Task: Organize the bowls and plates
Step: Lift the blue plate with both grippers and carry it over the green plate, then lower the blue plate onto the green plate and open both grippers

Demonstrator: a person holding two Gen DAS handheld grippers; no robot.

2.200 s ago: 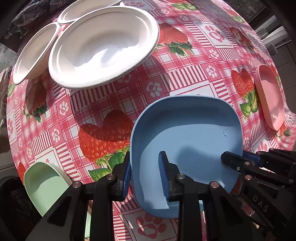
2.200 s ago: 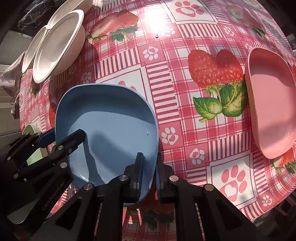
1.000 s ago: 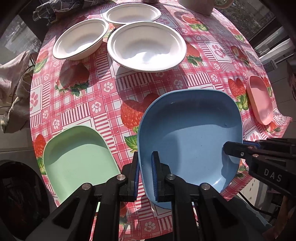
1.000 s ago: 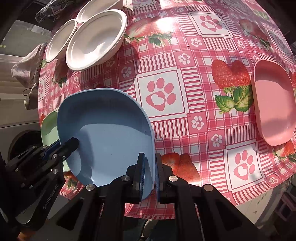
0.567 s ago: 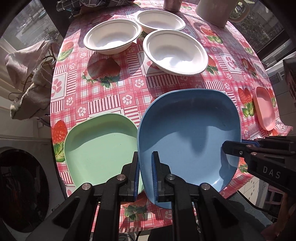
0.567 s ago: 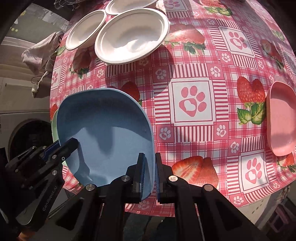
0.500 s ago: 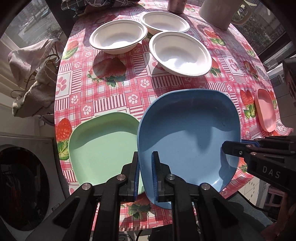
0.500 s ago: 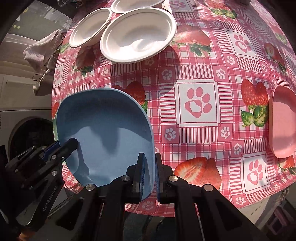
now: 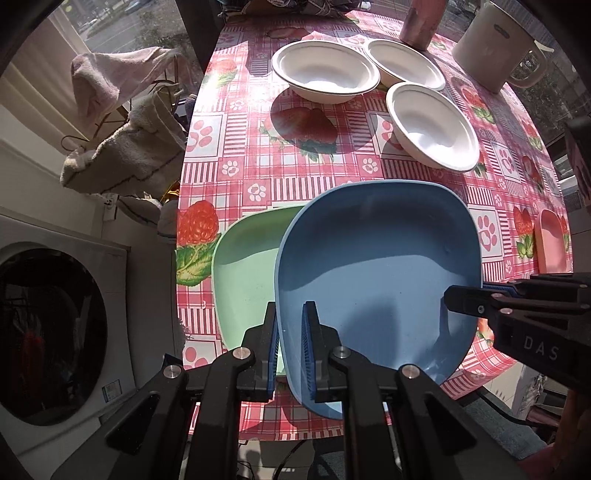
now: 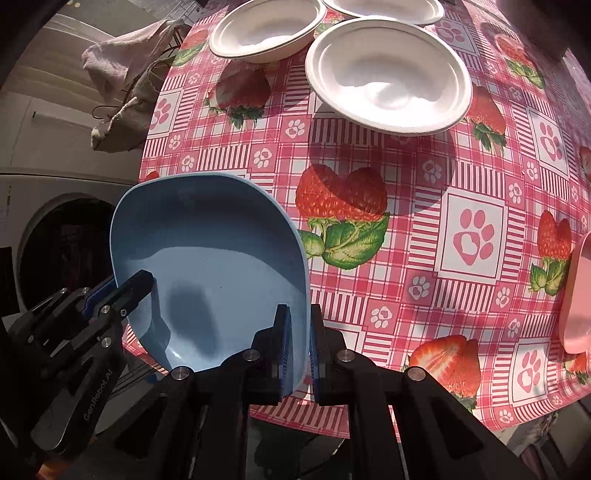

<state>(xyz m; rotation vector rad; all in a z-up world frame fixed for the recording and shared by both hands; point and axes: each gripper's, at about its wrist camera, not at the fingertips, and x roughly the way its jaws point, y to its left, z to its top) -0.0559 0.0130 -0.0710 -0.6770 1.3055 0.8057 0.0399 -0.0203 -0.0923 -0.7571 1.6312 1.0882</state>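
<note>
Left wrist view: left claw [image 9: 290,345] clamped on the near left rim of the blue plate [image 9: 376,266], one blue pad under the rim, one inside. Plate held above the worktop [image 9: 258,166], overlapping the right part of the green plate [image 9: 245,266], which lay flat near the worktop's near left edge. Right claw [image 9: 476,293] seen at the right, pinched on the blue plate's right rim. Three white paper bowls [image 9: 325,70] grouped at the far side, close together. Pink plate [image 9: 552,240] at the far right edge. White pitcher [image 9: 495,44] and a pink metal cup [image 9: 419,24] at the far end. Towels [image 9: 125,147] draped off the left side, a washer door [image 9: 51,332] below them.

Right wrist view: right claw [image 10: 298,341] closed on the blue plate's [image 10: 210,258] near right rim, pads on either side of the rim. Left claw [image 10: 114,291] gripping the plate's left rim. Plate held past the worktop's [image 10: 424,184] near left edge. White paper bowls [image 10: 388,74] far up, pink plate [image 10: 578,295] at the right edge.
</note>
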